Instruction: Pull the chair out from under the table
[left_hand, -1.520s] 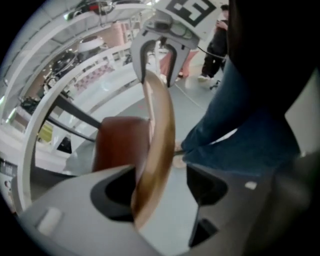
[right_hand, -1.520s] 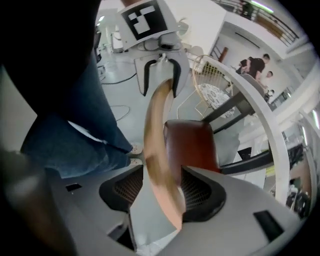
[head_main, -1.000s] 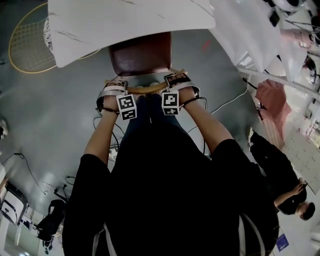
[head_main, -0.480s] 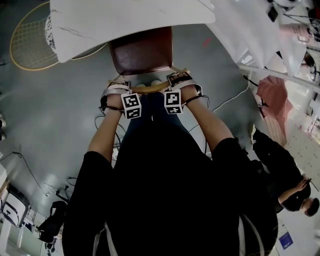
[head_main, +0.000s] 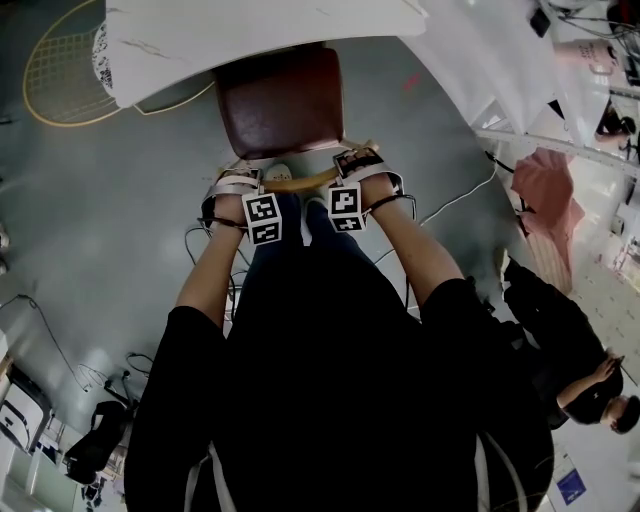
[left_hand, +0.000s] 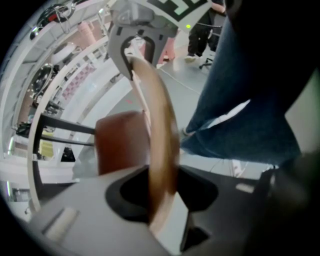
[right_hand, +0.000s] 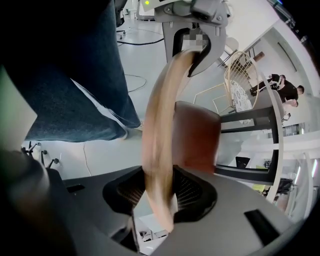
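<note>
The chair has a dark red seat (head_main: 282, 100) and a curved wooden back rail (head_main: 300, 180). Most of the seat shows in front of the white marble table (head_main: 250, 30). My left gripper (head_main: 235, 185) is shut on the rail's left end. My right gripper (head_main: 358, 162) grips the right end; its jaws have just been closing, with the rail between them. In the left gripper view the rail (left_hand: 159, 130) runs up out of the left gripper (left_hand: 160, 195). In the right gripper view the rail (right_hand: 160, 130) passes through the right gripper (right_hand: 159, 200), beside the seat (right_hand: 197, 135).
A round yellow wire frame (head_main: 60, 70) lies on the grey floor at upper left. Cables (head_main: 210, 250) trail near my legs. A second white table (head_main: 500, 60) and a pink cloth (head_main: 550, 200) are on the right, where another person (head_main: 570, 350) stands.
The chair seat has slid further out from under the table toward me. Both grippers have moved back with the rail.
</note>
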